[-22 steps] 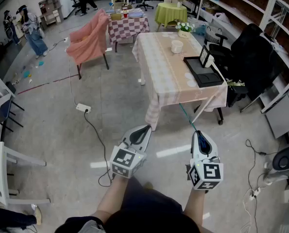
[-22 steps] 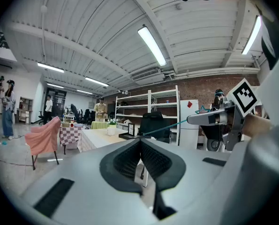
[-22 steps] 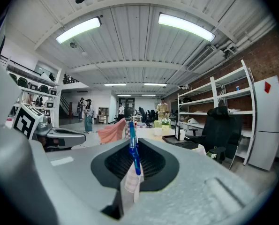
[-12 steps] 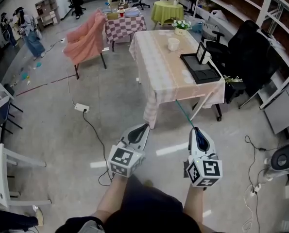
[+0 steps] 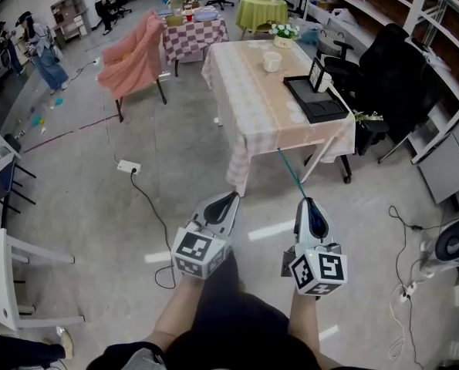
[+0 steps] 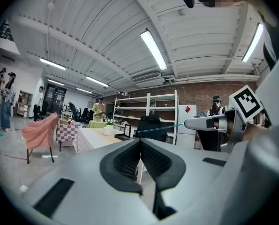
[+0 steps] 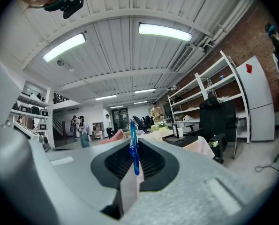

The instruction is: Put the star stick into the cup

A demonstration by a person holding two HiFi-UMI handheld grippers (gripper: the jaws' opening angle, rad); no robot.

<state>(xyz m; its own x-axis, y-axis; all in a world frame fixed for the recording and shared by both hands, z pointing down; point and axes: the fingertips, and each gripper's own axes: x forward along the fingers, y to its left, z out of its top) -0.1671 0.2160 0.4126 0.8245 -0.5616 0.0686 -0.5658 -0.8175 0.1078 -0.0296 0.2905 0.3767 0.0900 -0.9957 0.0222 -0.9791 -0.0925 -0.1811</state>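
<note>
— Well, where is the thin teal-blue star stick?
— Clamped in the right hand-held gripper, whose jaws are closed tight on its near end. The shaft runs forward and a touch leftward, toward the near edge of the cloth-covered counter. (The star itself I cannot make out.)
— And the left hand-held gripper?
— Its jaws are pressed together with nothing between them, and it sits alongside the right one.
— The small white cup?
— Upright on the far part of the counter, well apart from both hands, ahead and slightly left of the stick's tip.
— So what does the move need?
— I'd judge the right hand must travel forward, then tip the stick's long axis downward over the cup's mouth.
</note>
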